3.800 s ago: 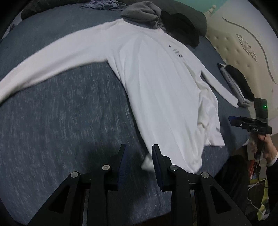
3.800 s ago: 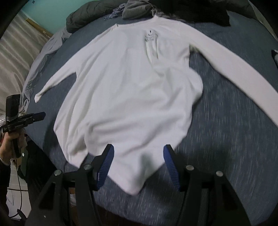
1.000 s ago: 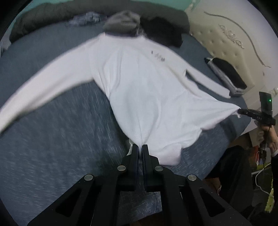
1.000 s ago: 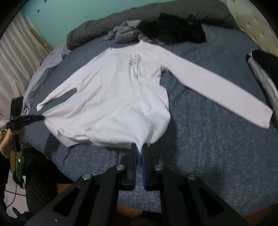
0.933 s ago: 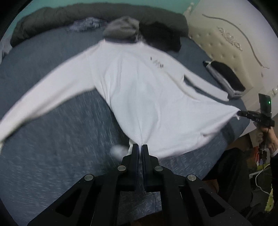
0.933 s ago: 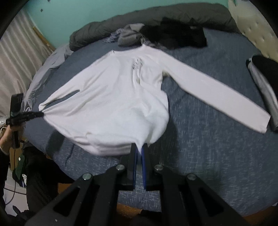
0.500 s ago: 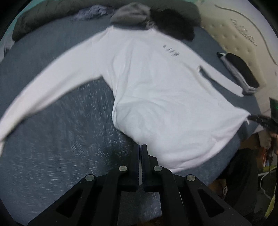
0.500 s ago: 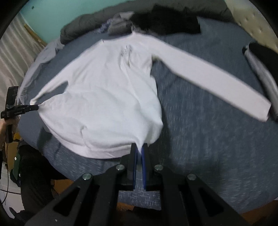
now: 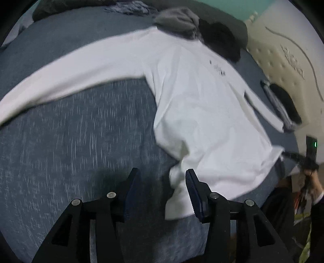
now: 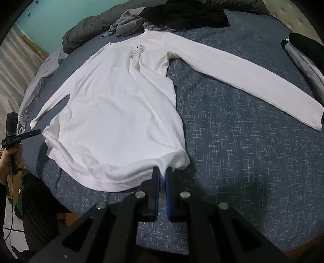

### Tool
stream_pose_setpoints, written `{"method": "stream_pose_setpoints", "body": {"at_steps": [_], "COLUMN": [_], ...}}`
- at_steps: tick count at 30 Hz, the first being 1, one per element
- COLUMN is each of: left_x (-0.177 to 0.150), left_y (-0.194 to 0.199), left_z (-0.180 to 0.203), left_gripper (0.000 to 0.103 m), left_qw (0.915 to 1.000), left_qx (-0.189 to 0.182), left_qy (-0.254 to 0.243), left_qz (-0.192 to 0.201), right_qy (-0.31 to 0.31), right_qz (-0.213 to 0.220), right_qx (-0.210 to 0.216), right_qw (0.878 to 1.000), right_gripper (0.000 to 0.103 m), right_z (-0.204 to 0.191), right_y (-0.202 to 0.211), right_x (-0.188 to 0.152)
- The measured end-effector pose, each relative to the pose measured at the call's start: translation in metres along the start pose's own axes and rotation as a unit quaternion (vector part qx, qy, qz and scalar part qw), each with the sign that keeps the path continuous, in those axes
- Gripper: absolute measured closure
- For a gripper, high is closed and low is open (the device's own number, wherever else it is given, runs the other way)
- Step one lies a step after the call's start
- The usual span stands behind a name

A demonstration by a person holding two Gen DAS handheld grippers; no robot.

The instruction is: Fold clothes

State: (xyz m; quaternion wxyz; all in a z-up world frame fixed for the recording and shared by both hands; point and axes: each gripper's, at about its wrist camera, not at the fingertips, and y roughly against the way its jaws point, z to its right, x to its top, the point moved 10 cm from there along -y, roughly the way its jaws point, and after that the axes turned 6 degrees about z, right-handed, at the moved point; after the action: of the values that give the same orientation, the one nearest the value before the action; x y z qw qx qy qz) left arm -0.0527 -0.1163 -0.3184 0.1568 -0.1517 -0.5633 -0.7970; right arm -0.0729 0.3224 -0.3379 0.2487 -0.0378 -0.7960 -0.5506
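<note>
A white long-sleeved shirt (image 9: 202, 113) lies face up on the blue-grey bed (image 9: 81, 141), sleeves spread to both sides. In the left wrist view my left gripper (image 9: 162, 182) hangs low over the bed with its jaws opening. One hem corner (image 9: 178, 194) lies loose between them, close to the right finger, and the pads are off it. In the right wrist view my right gripper (image 10: 162, 172) is shut on the other hem corner of the shirt (image 10: 121, 113). The same gripper shows blurred at the far right of the left wrist view, at the shirt's edge.
Grey and black clothes (image 10: 172, 18) are heaped at the head of the bed beside a dark duvet (image 10: 87, 30). A folded black and grey garment (image 10: 303, 52) lies at the right edge, near the cream padded headboard (image 9: 287, 60). The bed's near edge runs just below both grippers.
The left jaws have opened and let the hem corner go. Both grippers have sunk toward the bed, and the shirt's lower part now lies flatter on it.
</note>
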Motion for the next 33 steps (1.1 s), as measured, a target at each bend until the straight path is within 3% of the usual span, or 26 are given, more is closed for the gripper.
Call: {"method": "stream_pose_setpoints", "body": {"at_steps": [3, 8, 10, 12, 13, 19, 33], "left_x": [-0.021, -0.034, -0.034, -0.032, -0.031, -0.034, -0.032], "left_y": [-0.017, -0.036, -0.042, -0.045, -0.046, -0.035, 0.062], "left_z": [0.006, 0.019, 0.021, 0.023, 0.024, 0.041, 0.048], "left_gripper": [0.054, 0.054, 0.064, 0.094, 0.097, 0.099, 0.100], "left_qw": [0.9991, 0.9979, 0.9975, 0.9977, 0.9977, 0.9947, 0.9915], "left_qx": [0.003, -0.004, 0.001, -0.004, -0.009, -0.009, 0.004], "left_qy": [-0.029, -0.045, -0.052, -0.051, -0.049, -0.092, -0.130], "left_qz": [-0.030, -0.047, -0.048, -0.046, -0.045, -0.046, -0.008], "right_qy": [0.000, 0.002, 0.004, 0.003, 0.002, 0.006, 0.062], "right_qz": [-0.003, -0.003, -0.003, -0.002, -0.001, 0.002, 0.023], "right_qx": [0.001, 0.001, 0.001, 0.002, 0.003, 0.006, 0.009], "right_qw": [1.000, 1.000, 1.000, 1.000, 1.000, 1.000, 0.998], "right_gripper": [0.098, 0.098, 0.098, 0.098, 0.098, 0.098, 0.098], "right_z": [-0.002, -0.005, -0.006, -0.006, -0.007, -0.010, -0.036], "right_y": [-0.003, -0.001, 0.001, 0.001, 0.001, 0.008, 0.058], "right_x": [-0.001, 0.000, 0.000, -0.001, -0.001, -0.002, 0.003]}}
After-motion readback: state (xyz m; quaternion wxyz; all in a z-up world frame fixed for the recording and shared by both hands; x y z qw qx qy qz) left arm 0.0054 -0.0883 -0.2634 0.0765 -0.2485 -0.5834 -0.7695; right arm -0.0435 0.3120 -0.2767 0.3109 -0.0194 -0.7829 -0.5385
